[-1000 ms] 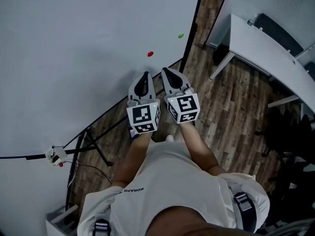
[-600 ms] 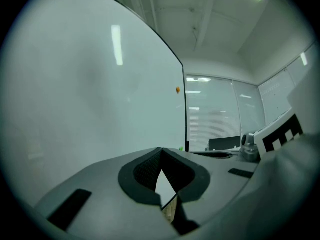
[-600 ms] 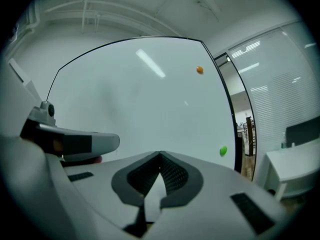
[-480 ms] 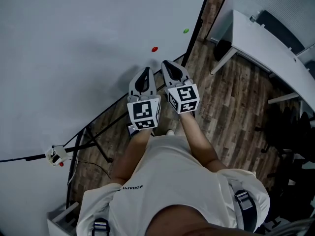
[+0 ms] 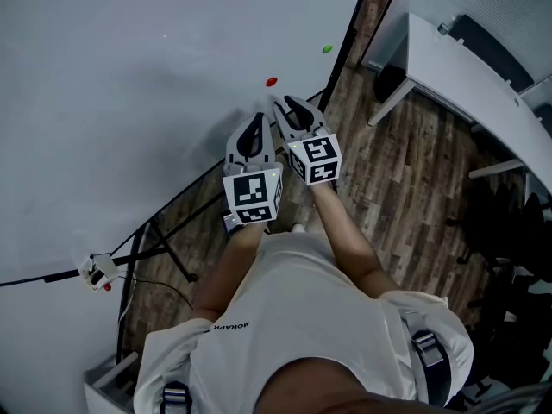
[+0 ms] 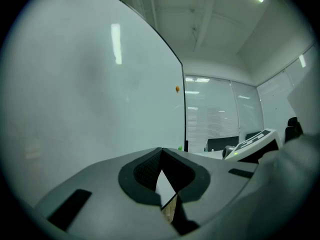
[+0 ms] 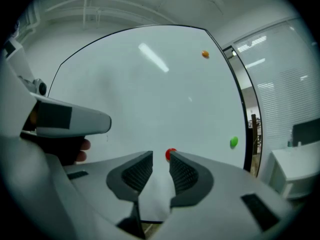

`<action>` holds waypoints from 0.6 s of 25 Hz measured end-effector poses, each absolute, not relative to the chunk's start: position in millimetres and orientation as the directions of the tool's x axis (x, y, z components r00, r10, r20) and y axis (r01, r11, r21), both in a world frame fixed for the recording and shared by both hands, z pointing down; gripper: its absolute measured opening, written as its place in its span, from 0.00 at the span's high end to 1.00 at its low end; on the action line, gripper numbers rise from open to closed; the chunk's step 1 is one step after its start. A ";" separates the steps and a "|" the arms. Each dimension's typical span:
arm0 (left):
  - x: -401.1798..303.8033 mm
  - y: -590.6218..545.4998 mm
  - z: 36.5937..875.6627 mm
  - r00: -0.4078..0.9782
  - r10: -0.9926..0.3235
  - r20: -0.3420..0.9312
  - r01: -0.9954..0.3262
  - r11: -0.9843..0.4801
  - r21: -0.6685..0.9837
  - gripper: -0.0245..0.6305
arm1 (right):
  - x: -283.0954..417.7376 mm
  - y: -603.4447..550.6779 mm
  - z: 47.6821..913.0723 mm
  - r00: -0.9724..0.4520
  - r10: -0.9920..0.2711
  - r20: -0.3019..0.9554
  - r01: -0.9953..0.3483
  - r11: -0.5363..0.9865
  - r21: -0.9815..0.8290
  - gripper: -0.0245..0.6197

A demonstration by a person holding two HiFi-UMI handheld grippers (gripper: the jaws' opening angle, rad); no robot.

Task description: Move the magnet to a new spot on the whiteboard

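Two grippers up at the whiteboard [image 5: 129, 102], one marker cube on each. Right gripper [image 7: 160, 156]: jaws part open, a narrow gap, they have just been opening, and nothing sits between the pads. The red magnet [image 7: 170, 154] is on the board right at the tips, in line with the gap and nearer the right-hand tip; I see no pad pressing on it. In the head view it sits centre-top of the frame, just above the right gripper's nose. Left gripper [image 6: 161, 151]: jaw tips together, holding nothing, pointing along the board; in the head view it is just left of the right one, nearly touching it. I count three magnets: red, one green magnet [image 7: 233, 142] to the right of the red near the board's black edge, and one orange magnet [image 7: 205, 54] higher up, upper right in the right gripper view. The head view shows only red and green. One white desk [image 5: 466, 84] is at upper right, with wood floor [image 5: 405, 197] under it. The board's black stand legs [image 5: 164, 248] are at lower left.
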State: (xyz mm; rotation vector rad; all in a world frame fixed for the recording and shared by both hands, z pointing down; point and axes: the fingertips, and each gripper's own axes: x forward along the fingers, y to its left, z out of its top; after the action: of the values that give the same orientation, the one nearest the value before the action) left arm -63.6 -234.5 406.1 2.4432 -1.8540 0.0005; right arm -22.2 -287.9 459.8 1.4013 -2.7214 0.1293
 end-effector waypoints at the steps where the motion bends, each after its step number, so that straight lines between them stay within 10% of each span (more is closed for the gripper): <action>1: -63.7 -234.7 406.6 0.271 -0.961 0.046 -0.962 -0.268 0.058 0.96 | -22.0 -290.6 461.1 -0.577 -0.809 0.108 -0.816 0.577 -0.040 0.81; 15: -61.9 -235.2 404.7 0.277 -0.960 0.045 -0.960 -0.274 0.053 0.96 | -28.1 -311.2 470.6 -0.575 -0.809 0.121 -0.817 0.576 -0.026 0.72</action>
State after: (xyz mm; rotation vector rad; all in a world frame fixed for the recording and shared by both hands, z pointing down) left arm -61.9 -235.2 404.7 2.4537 -1.8488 0.0070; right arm -28.1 -311.2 470.6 1.3982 -2.7035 0.1196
